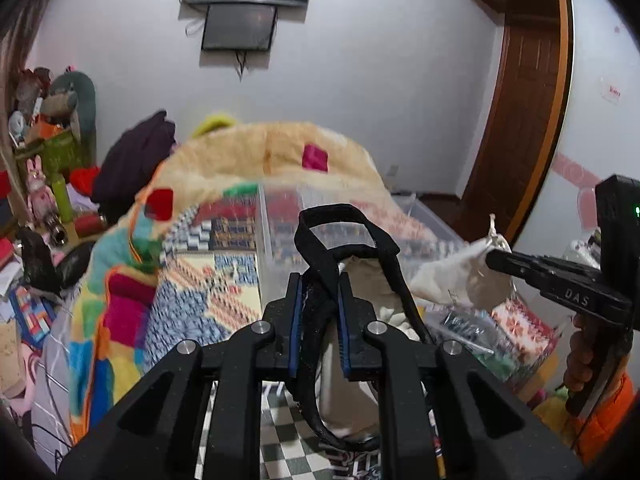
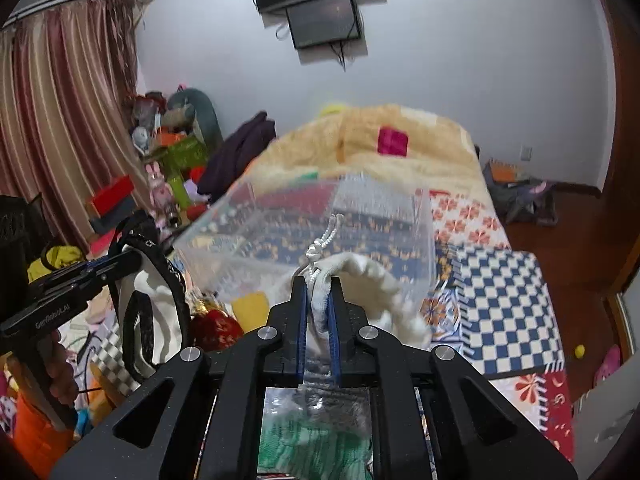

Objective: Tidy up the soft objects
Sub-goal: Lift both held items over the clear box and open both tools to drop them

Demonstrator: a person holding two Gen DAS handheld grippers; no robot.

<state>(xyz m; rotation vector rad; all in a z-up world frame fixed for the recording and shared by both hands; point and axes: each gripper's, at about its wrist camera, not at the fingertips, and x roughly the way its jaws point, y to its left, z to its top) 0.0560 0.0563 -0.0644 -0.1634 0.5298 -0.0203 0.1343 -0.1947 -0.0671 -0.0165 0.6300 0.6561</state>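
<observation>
My left gripper is shut on the black strap of a cream cloth bag, held up over the bed; it also shows in the right wrist view. My right gripper is shut on the white gathered edge of a white drawstring pouch, its knotted cord sticking up. It also shows at the right of the left wrist view, holding the pouch. A clear plastic box lies on the bed just beyond both grippers.
The bed carries a colourful patchwork blanket and a cream fluffy blanket. A checkered cushion lies at the right. Plush toys and clutter stand at the left. A red round item lies by the bag.
</observation>
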